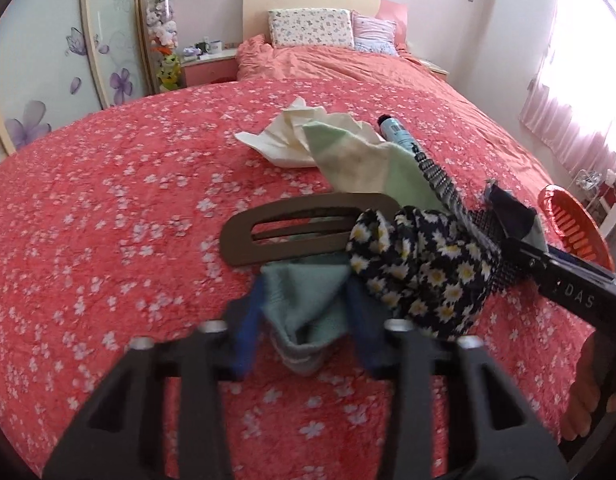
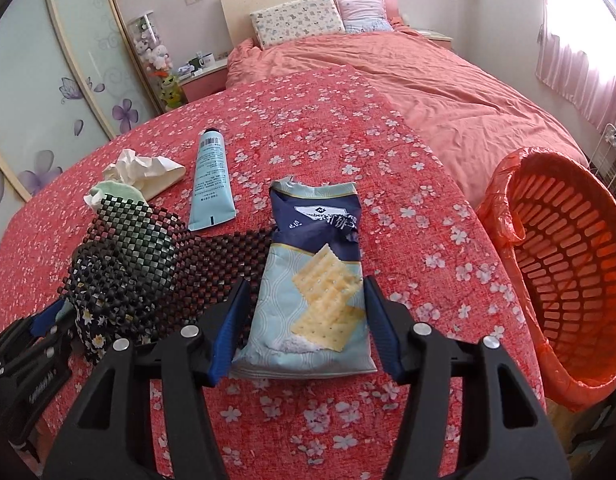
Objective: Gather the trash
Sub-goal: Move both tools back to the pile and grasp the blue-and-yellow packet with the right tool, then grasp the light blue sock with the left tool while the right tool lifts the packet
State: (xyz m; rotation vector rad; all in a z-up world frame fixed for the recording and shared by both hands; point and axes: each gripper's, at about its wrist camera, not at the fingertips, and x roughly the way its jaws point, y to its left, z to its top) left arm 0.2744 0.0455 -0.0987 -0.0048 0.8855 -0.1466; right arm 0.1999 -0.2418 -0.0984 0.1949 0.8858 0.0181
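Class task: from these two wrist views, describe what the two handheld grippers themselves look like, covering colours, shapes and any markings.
Both look alike. The left gripper and right gripper each have jaws of matt black plastic arms with triangular cut-outs, silver round bolt heads at the joints, and blue ribbed pads on the inner faces. In the left view, the right gripper's black body carries pale lettering reading "DAS". No cables or sleeves show.

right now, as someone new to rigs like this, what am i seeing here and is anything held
No robot: a person holds a two-finger clamp in each hand, each with a camera looking along its fingers. First picture is from the left gripper, pinching a pale green cloth. Second is from the right gripper, its blue pads either side of a light blue cracker packet, not clearly squeezing. On the red flowered bedcover lie a pale blue tube, crumpled white tissue and a black beaded mat. An orange plastic basket stands alongside.
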